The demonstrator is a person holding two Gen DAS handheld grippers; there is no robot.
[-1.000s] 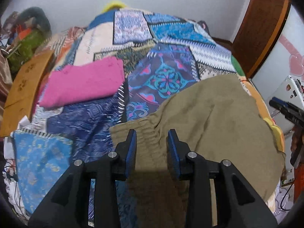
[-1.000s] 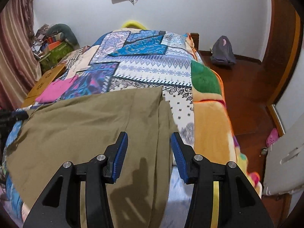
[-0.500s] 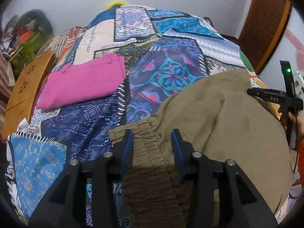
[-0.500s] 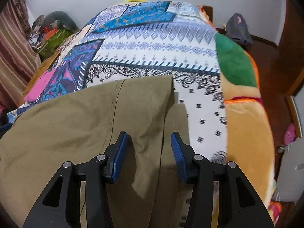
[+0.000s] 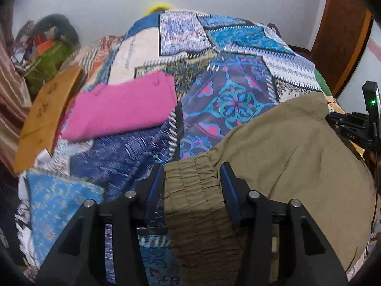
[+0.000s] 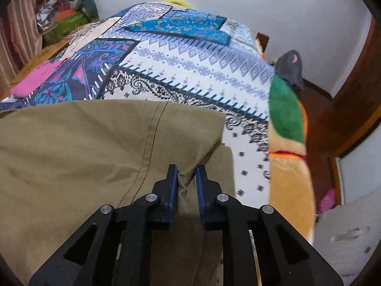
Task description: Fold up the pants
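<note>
Olive-khaki pants (image 5: 285,147) lie spread on a patchwork bedspread (image 5: 228,104). My left gripper (image 5: 191,181) is open, its blue-padded jaws either side of the gathered elastic waistband (image 5: 193,190). In the right wrist view the pants (image 6: 83,147) fill the lower left. My right gripper (image 6: 187,178) has narrowed onto a pinch of cloth at the leg end of the pants, near the leg seam (image 6: 152,138). The right gripper also shows at the right edge of the left wrist view (image 5: 352,126).
A folded pink garment (image 5: 121,109) lies on the bed to the far left. A wooden board (image 5: 45,116) leans at the bed's left side beside a pile of clutter (image 5: 47,54). A grey bag (image 6: 290,68) sits on the floor right of the bed, near a brown door (image 6: 352,95).
Both grippers moved forward and down onto the pants. The left jaws now straddle the waistband. The right jaws closed from wide open onto a fold of the leg end.
</note>
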